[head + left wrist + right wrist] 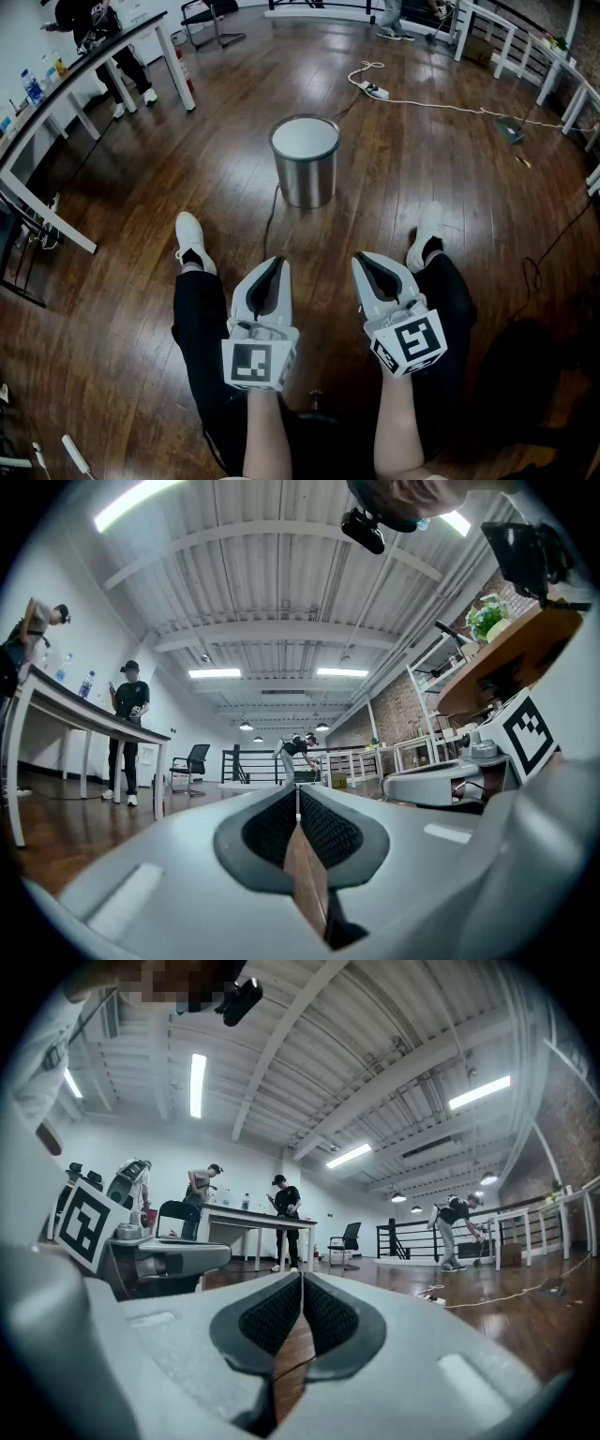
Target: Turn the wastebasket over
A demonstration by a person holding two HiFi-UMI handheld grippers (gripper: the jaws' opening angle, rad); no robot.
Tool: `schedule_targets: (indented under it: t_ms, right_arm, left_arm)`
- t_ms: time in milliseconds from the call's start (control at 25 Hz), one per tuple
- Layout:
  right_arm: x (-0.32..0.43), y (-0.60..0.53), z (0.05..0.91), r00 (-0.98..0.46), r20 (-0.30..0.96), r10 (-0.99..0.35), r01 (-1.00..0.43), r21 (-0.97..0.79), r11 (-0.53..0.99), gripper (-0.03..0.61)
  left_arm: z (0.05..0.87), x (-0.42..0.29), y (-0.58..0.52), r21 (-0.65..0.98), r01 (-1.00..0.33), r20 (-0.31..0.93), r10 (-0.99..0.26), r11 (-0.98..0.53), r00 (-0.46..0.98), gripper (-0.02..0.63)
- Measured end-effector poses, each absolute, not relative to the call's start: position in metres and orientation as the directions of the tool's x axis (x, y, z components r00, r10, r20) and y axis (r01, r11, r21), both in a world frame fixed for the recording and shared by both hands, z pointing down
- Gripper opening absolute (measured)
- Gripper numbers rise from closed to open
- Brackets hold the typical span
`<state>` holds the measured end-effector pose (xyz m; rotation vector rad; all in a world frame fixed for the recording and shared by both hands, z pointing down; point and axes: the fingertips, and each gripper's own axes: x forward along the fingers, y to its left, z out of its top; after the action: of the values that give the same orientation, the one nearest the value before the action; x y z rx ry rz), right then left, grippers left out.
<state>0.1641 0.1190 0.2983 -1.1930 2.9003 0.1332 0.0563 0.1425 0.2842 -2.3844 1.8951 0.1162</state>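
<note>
A round steel wastebasket [305,159] stands on the wood floor ahead of me, its flat pale end facing up. My left gripper [275,266] rests over my left leg, well short of the basket, jaws shut and empty. My right gripper [367,262] sits beside it over my right leg, also shut with nothing between its pads. In the left gripper view the left gripper [298,799] points level across the room, and the right gripper [300,1283] does the same in its own view. The basket shows in neither gripper view.
A long white table [84,66] with bottles runs along the left. A power strip [375,91] and white cable lie on the floor beyond the basket; a dark cord [270,211] trails beside it. White railings [525,56] stand at the right. People stand far off.
</note>
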Motion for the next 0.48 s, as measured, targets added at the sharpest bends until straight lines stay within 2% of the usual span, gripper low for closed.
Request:
schedule_targets:
  t_ms: [160, 480]
  right_arm:
    - [0.148, 0.067, 0.286, -0.715, -0.025, -0.698, -0.697, 0.090, 0.711, -0.009]
    - [0.111, -0.046, 0.274, -0.698, -0.061, -0.714, -0.716, 0.017, 0.698, -0.009]
  left_arm:
    - [0.273, 0.037, 0.089, -0.005, -0.981, -0.119, -0.974, -0.193, 0.192, 0.017]
    - [0.255, 0.008, -0.016, -0.052, -0.976, -0.127, -0.968, -0.210, 0.215, 0.018]
